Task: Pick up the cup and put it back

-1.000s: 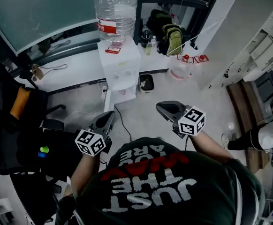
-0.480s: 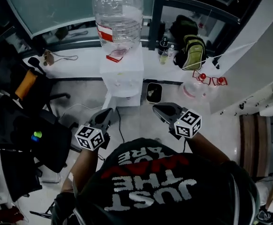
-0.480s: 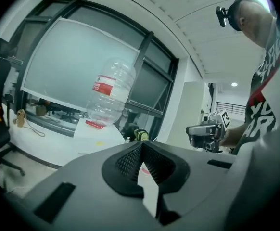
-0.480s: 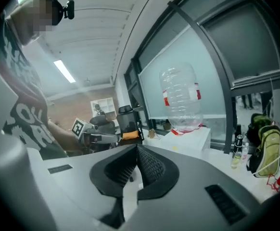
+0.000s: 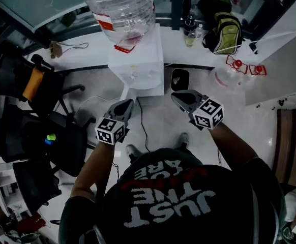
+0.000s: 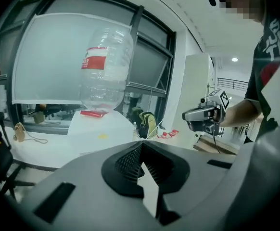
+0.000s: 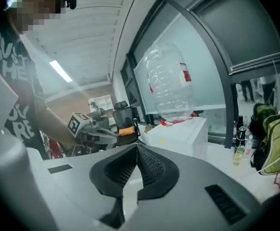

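a person stands before a white dispenser (image 5: 138, 67), a gripper in each hand, both pointed at it and both short of it. the left gripper (image 5: 124, 105) is closed with nothing in it: its own view shows the ribbed pads meeting at the tip. the right gripper (image 5: 181, 96) is closed and empty too, its pads together in its own view. the cup cannot be made out in any view.

the head view alone shows the floor (image 5: 158, 121): a small black bin (image 5: 180, 79) just right of the dispenser's foot, dark chairs (image 5: 33, 85) well to its left, one with an orange patch, and the two grippers side by side just in front of it.

the left gripper view looks past its closed jaws at the dispenser's left face and the upturned clear bottle (image 6: 104, 71) on top, red label showing. it also catches the right gripper out to the right of the dispenser, and a green and black backpack (image 6: 148, 124) on the ledge behind it.

the right gripper view sees the dispenser from the other side. it takes in the left gripper to the dispenser's left, with the chairs behind that gripper. only here do the small bottles (image 7: 240, 148) right of the dispenser stand clear, just beside the backpack.
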Motion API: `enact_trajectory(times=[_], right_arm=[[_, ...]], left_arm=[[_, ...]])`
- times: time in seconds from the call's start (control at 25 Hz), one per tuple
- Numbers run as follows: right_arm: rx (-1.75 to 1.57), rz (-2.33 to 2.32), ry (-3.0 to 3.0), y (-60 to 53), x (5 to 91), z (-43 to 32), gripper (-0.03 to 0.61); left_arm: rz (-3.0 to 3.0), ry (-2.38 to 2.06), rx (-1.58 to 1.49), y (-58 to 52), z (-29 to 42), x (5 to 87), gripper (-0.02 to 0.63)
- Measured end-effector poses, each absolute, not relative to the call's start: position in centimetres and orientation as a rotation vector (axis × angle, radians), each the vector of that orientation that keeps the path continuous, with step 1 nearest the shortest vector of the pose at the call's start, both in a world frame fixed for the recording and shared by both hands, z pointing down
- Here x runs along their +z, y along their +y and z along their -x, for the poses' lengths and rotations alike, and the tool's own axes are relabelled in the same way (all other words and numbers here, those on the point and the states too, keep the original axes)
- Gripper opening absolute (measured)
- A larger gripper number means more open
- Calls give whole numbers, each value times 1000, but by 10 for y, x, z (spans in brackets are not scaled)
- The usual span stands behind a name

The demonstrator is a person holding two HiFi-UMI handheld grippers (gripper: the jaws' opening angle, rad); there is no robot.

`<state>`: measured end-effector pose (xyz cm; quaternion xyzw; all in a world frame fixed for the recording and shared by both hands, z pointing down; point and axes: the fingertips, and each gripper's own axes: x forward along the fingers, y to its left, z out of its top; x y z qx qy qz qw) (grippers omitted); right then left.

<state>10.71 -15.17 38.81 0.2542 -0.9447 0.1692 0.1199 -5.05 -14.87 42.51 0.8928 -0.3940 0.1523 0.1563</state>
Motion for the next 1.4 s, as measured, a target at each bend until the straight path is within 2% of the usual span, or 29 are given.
enact_trajectory(times=[0.28,0.6,1.12,1.4], right_arm=[[654,-983,-2565,-161,460,-69,34],[755,-1091,-2483,-176,551,-70,34],[491,-984,-2590,-258,830,-79,35],[428,-1086,-2547,-270,926,-82,35]], left_arm=[[-2562,-962,524,-185,94,523,2],[-2536,-860,682,-205,95,661,2],[-2656,-1000,874,-275,32,952,2],[-2738,-997,1032,-320,21,1062,2]])
